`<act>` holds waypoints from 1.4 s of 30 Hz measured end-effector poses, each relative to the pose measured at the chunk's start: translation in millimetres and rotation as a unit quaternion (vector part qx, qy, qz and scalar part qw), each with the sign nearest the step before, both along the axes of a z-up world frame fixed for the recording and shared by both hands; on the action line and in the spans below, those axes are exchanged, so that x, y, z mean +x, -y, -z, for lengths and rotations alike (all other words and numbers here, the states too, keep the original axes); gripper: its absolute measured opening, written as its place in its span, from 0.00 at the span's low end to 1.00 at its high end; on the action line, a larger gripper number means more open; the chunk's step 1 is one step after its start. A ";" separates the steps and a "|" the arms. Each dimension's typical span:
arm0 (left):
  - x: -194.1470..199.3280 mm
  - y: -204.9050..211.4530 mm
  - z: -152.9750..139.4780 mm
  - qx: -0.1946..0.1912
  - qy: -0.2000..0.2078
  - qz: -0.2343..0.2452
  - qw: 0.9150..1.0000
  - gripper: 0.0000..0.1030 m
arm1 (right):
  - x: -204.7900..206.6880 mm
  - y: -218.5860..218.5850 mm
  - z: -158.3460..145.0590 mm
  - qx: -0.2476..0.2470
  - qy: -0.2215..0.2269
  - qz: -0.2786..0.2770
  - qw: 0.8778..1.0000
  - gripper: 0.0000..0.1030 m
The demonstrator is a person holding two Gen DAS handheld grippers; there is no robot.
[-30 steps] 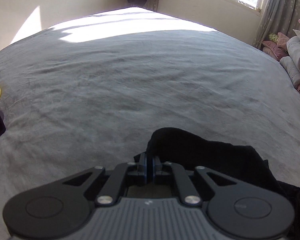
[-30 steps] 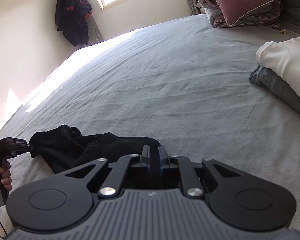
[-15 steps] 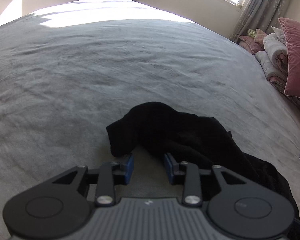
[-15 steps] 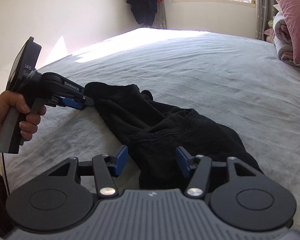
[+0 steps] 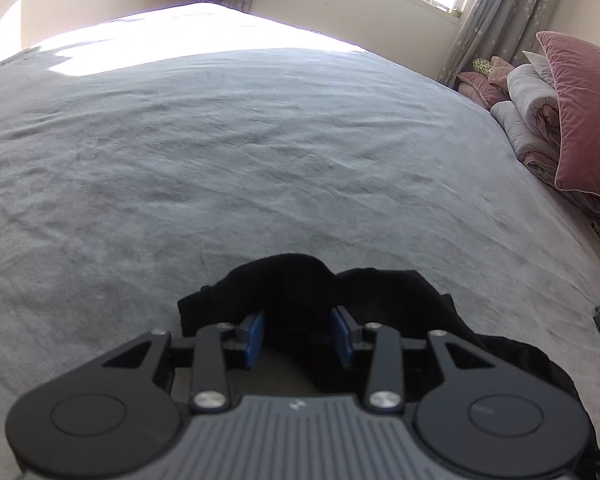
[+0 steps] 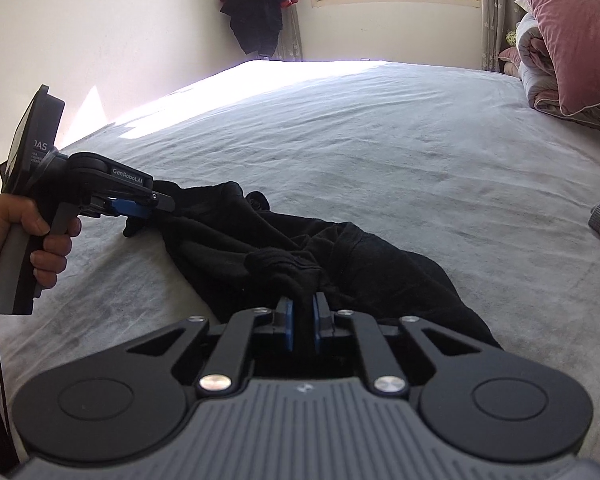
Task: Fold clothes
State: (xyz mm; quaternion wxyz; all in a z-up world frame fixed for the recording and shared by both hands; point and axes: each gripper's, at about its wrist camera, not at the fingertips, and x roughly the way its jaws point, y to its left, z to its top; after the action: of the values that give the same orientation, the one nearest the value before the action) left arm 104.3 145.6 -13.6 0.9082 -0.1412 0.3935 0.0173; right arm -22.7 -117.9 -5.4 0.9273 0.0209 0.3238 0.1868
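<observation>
One black garment (image 6: 284, 248) lies crumpled on the grey bed (image 6: 420, 152), near the bed's near edge and toward its left side, stretched loosely between two hand-held grippers. It is bunched and twisted, not flat and not folded.

The right gripper (image 6: 300, 322) has its blue pads drawn nearly together on a raised tuft of the black cloth, so it has hold of the garment. The left gripper (image 5: 298, 338) stands with its jaws well apart, a ridge of the garment between the pads but not pinched; in the right wrist view its fingers (image 6: 156, 202) reach into the garment's far-left end, and the person's hand (image 6: 24, 236) grips the handle.

Risks, as I judge them: the right gripper holds a thick gathered tuft instead of a single edge, so a lift could drag several layers up together and leave the garment more tangled. The left jaws, if they close where they are, may catch a middle fold and not a corner or hem, so the cloth would not spread square. Black fabric against its own shadow hides the seams, which makes picking the wrong layer likely. A one-sided pull could also slide the garment off the near edge.

Count: one black garment, two grippers, one hand in view, one pink pillow (image 6: 572, 32) on rolled bedding at the far right corner.
</observation>
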 end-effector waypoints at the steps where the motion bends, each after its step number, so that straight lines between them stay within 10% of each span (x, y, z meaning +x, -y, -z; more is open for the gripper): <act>1: 1.2 -0.1 0.5 0.001 -0.001 0.000 1.000 0.37 | -2.2 0.0 -1.7 0.004 -0.002 -0.007 1.000 0.10; 13: 7.0 2.8 2.4 0.015 0.002 0.008 1.000 0.43 | -17.9 -9.6 0.4 0.000 -0.024 -0.048 0.999 0.11; 19: 5.6 6.7 1.5 0.023 0.004 0.013 1.000 0.46 | -14.6 -3.2 -5.7 0.019 -0.008 -0.029 0.999 0.43; 25: 7.6 9.9 3.4 0.026 0.004 0.016 1.000 0.47 | 2.1 -17.5 4.1 0.027 -0.016 -0.019 0.999 0.43; 28: 8.6 11.4 4.4 0.028 0.004 0.017 0.999 0.47 | 7.8 -21.9 7.7 0.004 -0.021 -0.010 1.000 0.11; 37: 6.3 18.6 -1.9 -0.001 -0.004 0.037 0.999 0.48 | 5.8 34.1 -41.1 0.078 0.035 0.053 0.995 0.06; 42: -15.3 33.7 -10.5 -0.098 -0.015 0.108 0.989 0.52 | -4.3 37.3 -45.6 0.148 0.010 0.015 0.989 0.06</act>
State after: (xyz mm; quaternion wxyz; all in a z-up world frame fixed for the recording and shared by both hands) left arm 88.9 111.9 -3.1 0.8805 -0.1865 0.4198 -0.1172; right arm -27.0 -155.2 40.2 0.9199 0.1608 0.2830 0.2186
